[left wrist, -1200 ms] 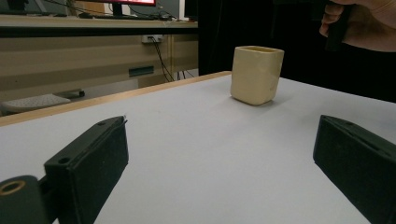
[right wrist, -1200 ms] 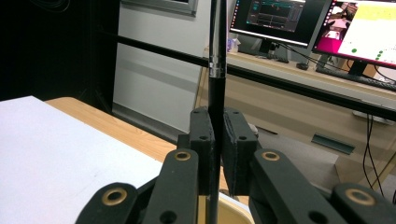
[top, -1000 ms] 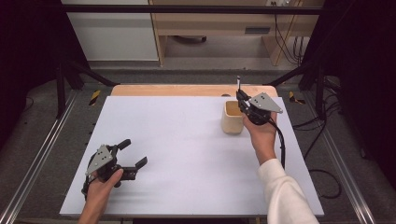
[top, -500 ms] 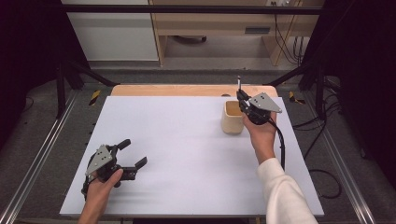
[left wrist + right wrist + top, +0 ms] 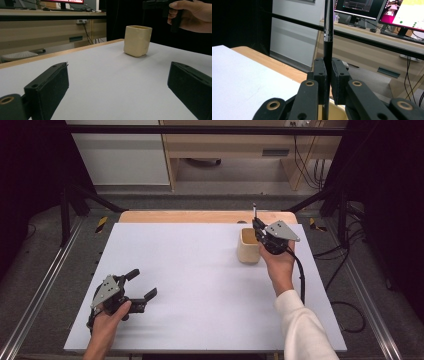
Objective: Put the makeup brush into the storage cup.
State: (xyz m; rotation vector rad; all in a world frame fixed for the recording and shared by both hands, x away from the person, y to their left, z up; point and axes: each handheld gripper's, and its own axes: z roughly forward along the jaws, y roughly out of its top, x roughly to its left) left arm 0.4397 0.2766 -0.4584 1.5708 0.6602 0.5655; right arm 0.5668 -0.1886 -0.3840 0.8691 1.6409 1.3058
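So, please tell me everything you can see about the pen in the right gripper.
The pen is slim, with a black lower barrel, a silver ring and a shiny metal upper part. It stands upright, clamped between the pads of the right gripper, above the cream cup at the table's far right. Its lower end is hidden.

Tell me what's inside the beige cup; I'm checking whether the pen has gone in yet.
The cup shows only its rim and a shaded brownish interior; its bottom is hidden by the walls. The pen stands upright, clamped in the right gripper beside the cup; its lower end is covered.
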